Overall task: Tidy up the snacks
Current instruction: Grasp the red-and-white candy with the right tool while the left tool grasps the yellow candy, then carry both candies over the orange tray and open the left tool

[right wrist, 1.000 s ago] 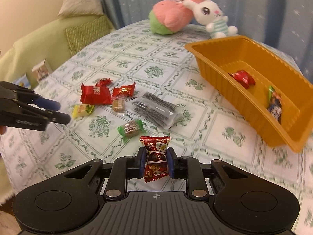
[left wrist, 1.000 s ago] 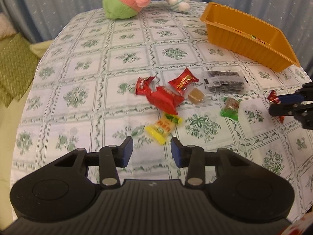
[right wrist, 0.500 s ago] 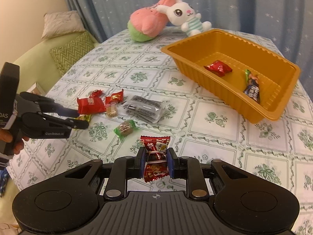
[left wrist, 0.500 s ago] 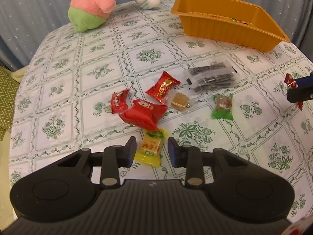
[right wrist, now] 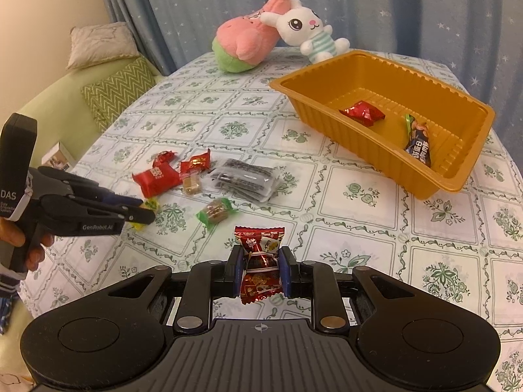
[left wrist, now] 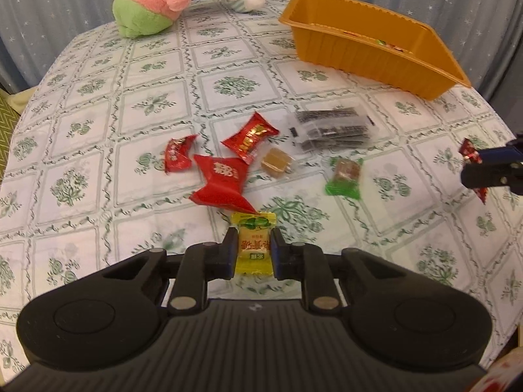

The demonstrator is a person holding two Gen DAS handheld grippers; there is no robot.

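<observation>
My left gripper (left wrist: 253, 233) is low over the flowered tablecloth. Its jaws are closing, and the pads press on a yellow candy (left wrist: 255, 251). From the right wrist view the same gripper (right wrist: 140, 210) holds that candy (right wrist: 148, 204) at the left. My right gripper (right wrist: 260, 253) is shut on a dark red candy (right wrist: 260, 241) above the table's near side. The orange tray (right wrist: 451, 183) stands at the right rear with a red candy (right wrist: 361, 113) and a dark blue snack (right wrist: 418, 145) inside. Red packets (left wrist: 222, 179), a brown caramel (left wrist: 276, 163), a green-wrapped candy (left wrist: 346, 176) and a clear pack of dark sticks (left wrist: 330, 127) lie loose mid-table.
A pink-and-green plush (right wrist: 243, 47) and a white rabbit plush (right wrist: 307, 29) sit at the table's far edge before a blue curtain. A green sofa with cushions (right wrist: 117, 91) stands past the table's left edge. A hand (right wrist: 32, 251) holds the left gripper's handle.
My left gripper moved forward over the yellow candy and its jaws came together on it. The right gripper kept its dark red candy and swung a little toward the tray.
</observation>
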